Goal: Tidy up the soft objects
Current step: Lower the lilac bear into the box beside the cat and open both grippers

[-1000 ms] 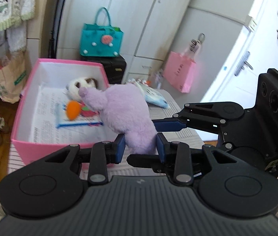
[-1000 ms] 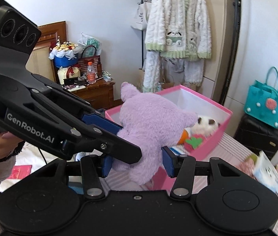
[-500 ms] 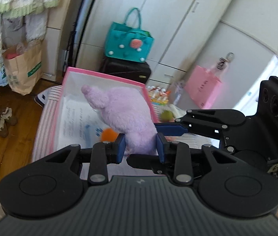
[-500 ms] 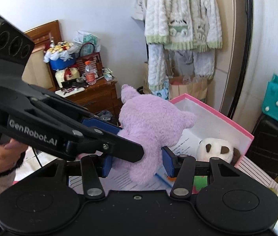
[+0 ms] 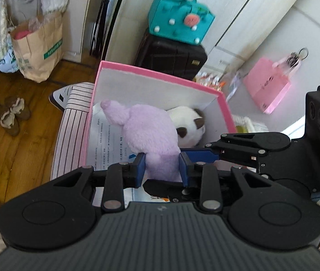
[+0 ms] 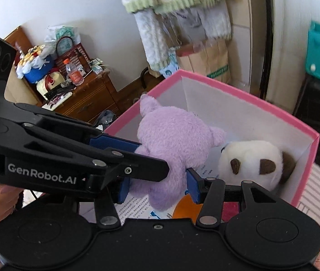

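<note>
The pink box (image 5: 160,76) now lies directly under the purple plush toy (image 5: 150,133), which earlier hung short of its rim. The toy hangs inside, beside the panda (image 5: 189,126). The left gripper (image 5: 162,167) and the right gripper (image 6: 157,187) both clamp the toy's lower body.

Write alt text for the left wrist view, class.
Both grippers, left and right, clamp a purple plush over an open pink box, beside a panda plush. Behind stands a teal bag on a black case.
</note>
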A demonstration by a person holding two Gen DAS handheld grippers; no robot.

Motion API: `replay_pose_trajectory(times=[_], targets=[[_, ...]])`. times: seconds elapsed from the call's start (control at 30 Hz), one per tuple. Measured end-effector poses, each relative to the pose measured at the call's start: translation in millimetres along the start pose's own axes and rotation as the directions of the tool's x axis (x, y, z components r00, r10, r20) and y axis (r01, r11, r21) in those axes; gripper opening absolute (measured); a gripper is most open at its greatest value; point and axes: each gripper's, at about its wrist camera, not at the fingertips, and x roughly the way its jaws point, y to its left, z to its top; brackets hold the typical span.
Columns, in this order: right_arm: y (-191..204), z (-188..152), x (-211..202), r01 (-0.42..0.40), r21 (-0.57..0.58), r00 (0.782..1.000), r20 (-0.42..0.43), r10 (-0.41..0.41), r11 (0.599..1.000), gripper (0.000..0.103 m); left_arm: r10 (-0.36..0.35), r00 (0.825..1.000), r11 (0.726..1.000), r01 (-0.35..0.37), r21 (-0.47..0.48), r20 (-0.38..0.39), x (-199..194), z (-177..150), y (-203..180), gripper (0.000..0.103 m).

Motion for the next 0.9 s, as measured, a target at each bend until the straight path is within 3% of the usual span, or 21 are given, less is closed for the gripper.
replay_pose_trajectory(times=[0.2, 0.37, 0.5, 0.7, 0.9], targets=[[-15, 5, 14, -0.017, 0.08, 1.0, -0.025, 0.019, 0.997, 0.056, 0.047, 0.998, 0.999, -0.046, 0.006, -0.039, 8, 13, -3, 0.029], [-22, 5, 32, 0.0, 0.105, 0.998, -0.068, 0.007, 0.994, 0.057, 0.016, 0.996, 0.999, -0.02, -0.046, -0.087, 23, 15, 7, 0.024], [-23, 7, 33, -0.049, 0.113, 0.996, -0.071, 0.058, 0.992, 0.059, 0.036, 0.998, 0.998, -0.038, -0.043, -0.057, 18, 13, 7, 0.024], [-12, 5, 21, -0.004, 0.042, 0.999, -0.045, 0.006, 0.999, 0.06, 0.14, 0.989, 0.99, -0.141, 0.015, 0.038, -1, 4, -2, 0.024], [-1, -7, -10, -0.006, -0.006, 1.0, -0.003, 0.006, 1.0, 0.06, 0.158, 0.985, 0.987, -0.16, 0.026, 0.068, -20, -5, -8, 0.024]])
